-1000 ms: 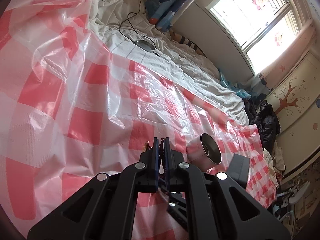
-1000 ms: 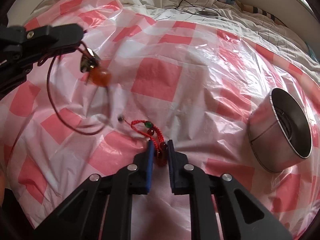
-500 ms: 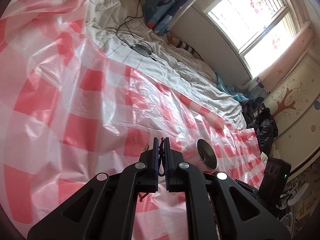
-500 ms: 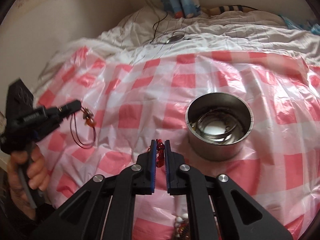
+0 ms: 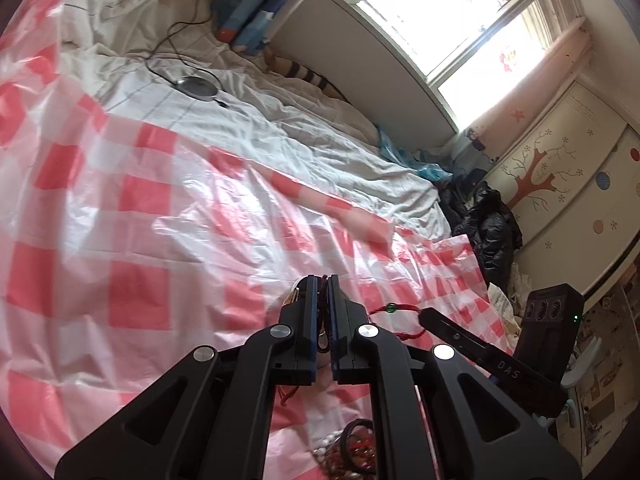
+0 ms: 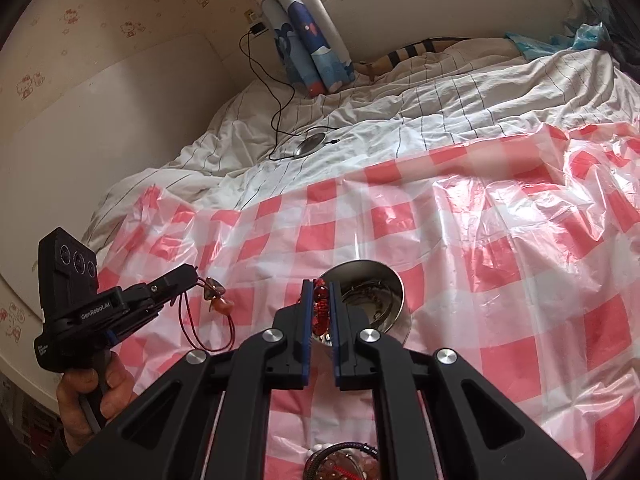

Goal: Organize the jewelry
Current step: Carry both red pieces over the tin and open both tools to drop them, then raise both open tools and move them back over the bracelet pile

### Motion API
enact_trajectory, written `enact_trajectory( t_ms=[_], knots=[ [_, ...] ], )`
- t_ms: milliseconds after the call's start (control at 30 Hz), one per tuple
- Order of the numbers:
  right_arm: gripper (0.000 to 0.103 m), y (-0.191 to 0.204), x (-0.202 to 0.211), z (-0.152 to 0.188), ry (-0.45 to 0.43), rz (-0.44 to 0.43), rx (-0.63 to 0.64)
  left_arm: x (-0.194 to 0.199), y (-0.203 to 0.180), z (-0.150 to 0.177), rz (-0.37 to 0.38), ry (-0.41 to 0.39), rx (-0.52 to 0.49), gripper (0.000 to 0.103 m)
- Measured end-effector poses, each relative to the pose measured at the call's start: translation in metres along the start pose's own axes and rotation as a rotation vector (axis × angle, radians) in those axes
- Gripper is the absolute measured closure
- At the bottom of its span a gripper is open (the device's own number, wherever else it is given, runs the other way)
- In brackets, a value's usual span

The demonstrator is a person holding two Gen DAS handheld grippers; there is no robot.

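Observation:
My right gripper (image 6: 321,286) is shut on a red beaded bracelet (image 6: 320,305), held just above the near rim of a steel bowl (image 6: 370,294) on the red-checked plastic sheet. My left gripper (image 5: 322,280) is shut on a dark red cord necklace with an orange pendant (image 6: 218,305); the cord loop (image 6: 208,332) hangs below the fingers, left of the bowl. In the left wrist view the right gripper's finger (image 5: 460,334) shows with the red bracelet and its green bead (image 5: 390,309) trailing from it. The bowl is hidden in that view.
The checked sheet (image 6: 500,264) covers a bed with a rumpled white duvet (image 6: 440,100). A round silver charger with a black cable (image 6: 310,144) lies on the duvet. A pile of more jewelry (image 6: 344,462) lies below the right gripper. Blue patterned pillows (image 6: 312,40) lean on the wall.
Both grippers lifted higher and tilted up. The right gripper carried the red bracelet over the bowl's near rim. The left gripper moved right, closer to the bowl, still holding the necklace.

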State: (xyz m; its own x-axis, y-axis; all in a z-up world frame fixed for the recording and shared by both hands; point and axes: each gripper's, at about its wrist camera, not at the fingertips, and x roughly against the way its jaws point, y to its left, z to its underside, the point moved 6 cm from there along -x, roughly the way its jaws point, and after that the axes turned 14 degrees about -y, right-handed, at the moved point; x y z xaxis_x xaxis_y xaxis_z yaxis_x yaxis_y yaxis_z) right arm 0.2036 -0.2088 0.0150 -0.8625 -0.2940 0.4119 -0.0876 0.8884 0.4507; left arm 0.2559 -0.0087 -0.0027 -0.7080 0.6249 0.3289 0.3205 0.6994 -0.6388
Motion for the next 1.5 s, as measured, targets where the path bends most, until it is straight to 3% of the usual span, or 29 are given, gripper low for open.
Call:
enact_trajectory(
  t_ms=[167,400,467,500,533,567,633,767,967,1200,1500],
  knots=[
    [0.095,-0.006,-0.01,-0.004,-0.002,0.006,-0.012,-0.025,-0.017,0.004,0.043,0.025,-0.014,0.099],
    [0.094,-0.018,-0.031,-0.002,0.0,0.092,0.043,-0.068,-0.046,0.011,0.114,0.059,-0.069,0.099],
    [0.088,-0.021,-0.045,0.009,0.056,0.099,0.046,-0.082,-0.046,0.025,0.08,0.108,-0.114,0.093],
    [0.068,-0.024,-0.052,0.016,0.094,0.103,0.04,-0.088,-0.042,0.032,0.042,0.131,-0.136,0.089],
    [0.06,-0.026,-0.055,0.02,0.102,0.098,0.024,-0.091,-0.037,0.036,-0.002,0.138,-0.147,0.076],
    [0.058,-0.028,-0.056,0.023,0.105,0.086,-0.001,-0.091,-0.033,0.037,-0.027,0.13,-0.141,0.06],
    [0.057,-0.031,-0.054,0.021,0.098,0.078,-0.028,-0.085,-0.028,0.032,-0.06,0.1,-0.135,0.049],
    [0.05,-0.043,-0.04,0.01,0.051,0.074,-0.097,-0.074,-0.025,0.021,-0.114,0.067,-0.171,0.042],
    [0.043,-0.05,-0.034,0.006,0.045,0.068,-0.159,-0.068,-0.021,0.028,-0.178,0.095,-0.224,0.041],
    [0.028,-0.045,-0.021,0.003,0.043,0.071,-0.145,-0.054,-0.042,0.038,-0.233,0.078,-0.407,0.035],
    [0.025,-0.048,0.0,0.007,0.053,0.094,-0.14,-0.023,-0.067,0.042,-0.277,0.012,-0.569,0.023]
  ],
)
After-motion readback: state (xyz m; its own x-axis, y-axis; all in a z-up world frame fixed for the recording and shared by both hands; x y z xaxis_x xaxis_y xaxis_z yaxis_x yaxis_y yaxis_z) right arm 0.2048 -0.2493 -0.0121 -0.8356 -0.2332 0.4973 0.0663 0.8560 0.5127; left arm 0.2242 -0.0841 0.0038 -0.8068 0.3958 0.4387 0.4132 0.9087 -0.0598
